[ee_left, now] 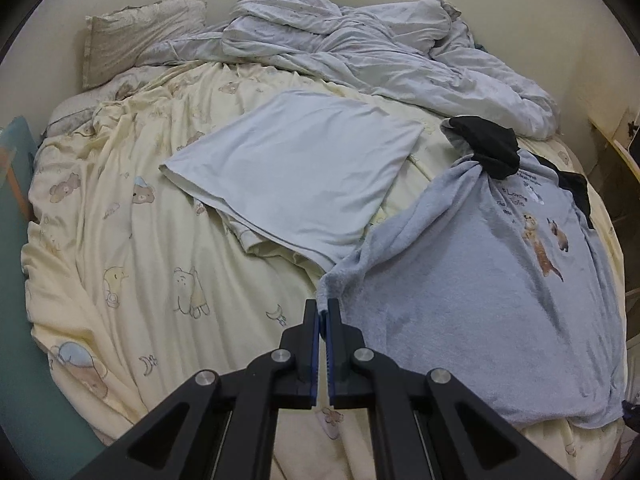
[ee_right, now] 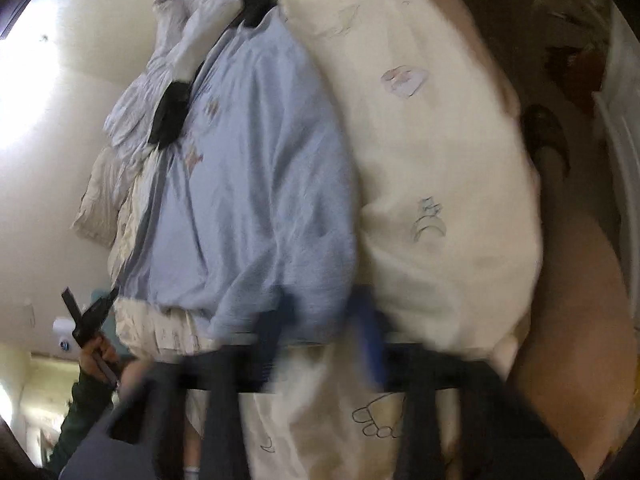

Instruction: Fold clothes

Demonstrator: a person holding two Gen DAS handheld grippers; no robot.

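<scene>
A light blue T-shirt (ee_left: 500,300) with black trim and cat prints lies spread on the right side of the bed. My left gripper (ee_left: 323,312) is shut on its near left corner, which is lifted a little off the sheet. A white garment (ee_left: 296,172), folded into a rectangle, lies at mid-bed beside it. The right wrist view is tilted and motion-blurred. There my right gripper (ee_right: 324,320) stands open at the T-shirt's (ee_right: 248,184) near edge, one finger overlapping the cloth. A hand holds the left gripper (ee_right: 90,316) at the lower left of that view.
A cream bed sheet (ee_left: 140,240) with bear prints covers the bed. A crumpled grey-white duvet (ee_left: 380,48) and a pillow (ee_left: 136,36) lie at the back against the wall. A person's bare leg (ee_right: 580,320) stands beside the bed edge. Furniture (ee_left: 616,148) is at the right.
</scene>
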